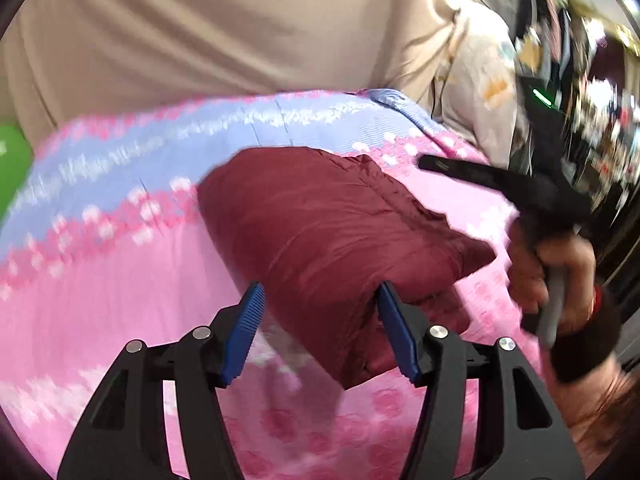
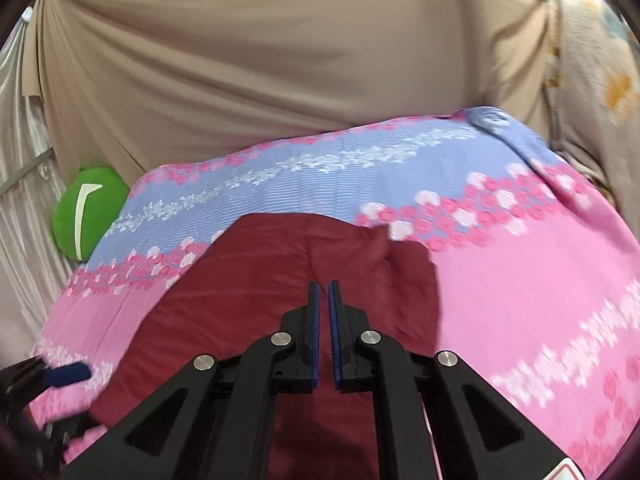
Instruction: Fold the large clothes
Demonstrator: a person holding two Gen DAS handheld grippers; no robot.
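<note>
A maroon garment (image 1: 332, 232) lies folded in a thick bundle on a pink and blue flowered bedsheet (image 1: 100, 280). My left gripper (image 1: 320, 312) is open, its blue pads on either side of the bundle's near end, holding nothing. In the right wrist view the garment (image 2: 248, 300) spreads under my right gripper (image 2: 324, 304), whose pads are nearly together with a thin gap and nothing visible between them. The right gripper (image 1: 436, 166) also shows in the left wrist view, held in a hand above the garment's right edge. The left gripper's pad (image 2: 66, 374) shows at the lower left.
A beige curtain (image 2: 280, 80) hangs behind the bed. A green plush cushion (image 2: 86, 212) sits at the bed's far left edge. A pale printed cloth (image 2: 592, 80) hangs at the right. Dark cluttered shelves (image 1: 592, 100) stand at the far right.
</note>
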